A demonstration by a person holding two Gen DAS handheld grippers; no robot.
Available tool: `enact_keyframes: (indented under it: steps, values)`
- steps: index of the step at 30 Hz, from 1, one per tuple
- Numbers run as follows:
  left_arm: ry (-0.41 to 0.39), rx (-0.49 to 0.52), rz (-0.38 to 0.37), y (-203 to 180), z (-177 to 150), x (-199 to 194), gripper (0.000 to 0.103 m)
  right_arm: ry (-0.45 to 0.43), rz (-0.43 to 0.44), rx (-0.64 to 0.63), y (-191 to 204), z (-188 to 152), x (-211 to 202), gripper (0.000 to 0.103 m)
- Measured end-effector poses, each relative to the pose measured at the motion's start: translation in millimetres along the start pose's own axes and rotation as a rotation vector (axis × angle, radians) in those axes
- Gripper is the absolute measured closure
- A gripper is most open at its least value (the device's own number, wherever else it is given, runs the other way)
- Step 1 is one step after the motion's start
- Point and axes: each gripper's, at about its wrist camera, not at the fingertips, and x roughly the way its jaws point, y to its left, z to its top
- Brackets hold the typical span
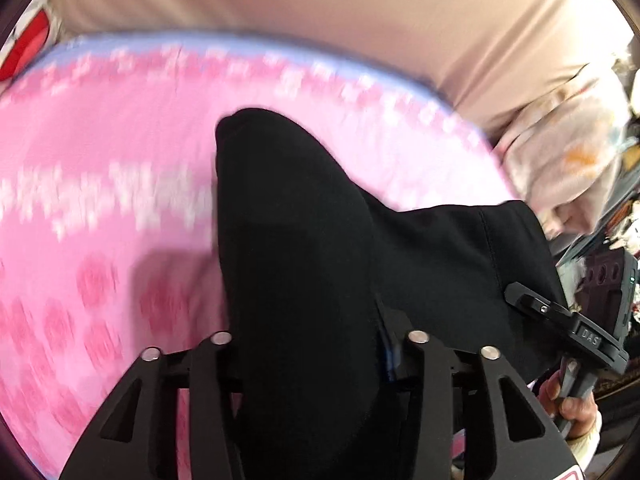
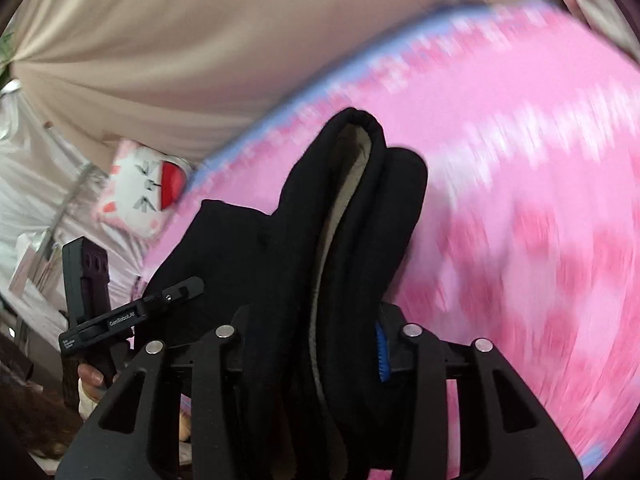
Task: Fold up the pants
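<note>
Both claws, left claw [image 1: 316, 344] and right claw [image 2: 316, 336], are clamped on the black pants [image 1: 304, 248], lifted over the pink bed [image 1: 100, 160]. Keep both corners level and taut while laying them flat.

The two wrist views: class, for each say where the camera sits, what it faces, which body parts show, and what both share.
Left wrist: on the left gripper, facing down at black pants over a pink blanket; the right hand shows.
Right wrist: on the right gripper, same pants, blanket; the left hand shows.
Shared: pants, blanket, beige curtain.
</note>
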Motion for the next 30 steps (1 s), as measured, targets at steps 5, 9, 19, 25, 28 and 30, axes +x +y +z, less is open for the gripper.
enact_keyframes:
  steps: [5, 9, 19, 25, 28, 30]
  values:
    - [-0.014, -0.086, -0.013, 19, -13, 12, 0.03, -0.044, 0.018, 0.09, -28, -19, 6, 0.037]
    - [-0.037, -0.05, -0.003, 13, -16, 15, 0.023, -0.048, 0.002, 0.021, -12, -21, 12, 0.017]
    - [-0.074, -0.01, 0.046, 6, -19, 18, 0.019, -0.085, -0.033, 0.003, -7, -21, 16, 0.019]
    - [-0.097, 0.038, 0.08, -2, -20, 12, 0.038, -0.084, -0.014, 0.046, -17, -24, 10, 0.053]
    - [-0.107, 0.043, 0.083, -5, -19, 5, 0.052, -0.089, -0.008, 0.043, -14, -22, 7, 0.057]
    - [-0.109, 0.039, 0.07, -5, -18, 0, 0.06, -0.094, 0.001, 0.041, -11, -22, 3, 0.06]
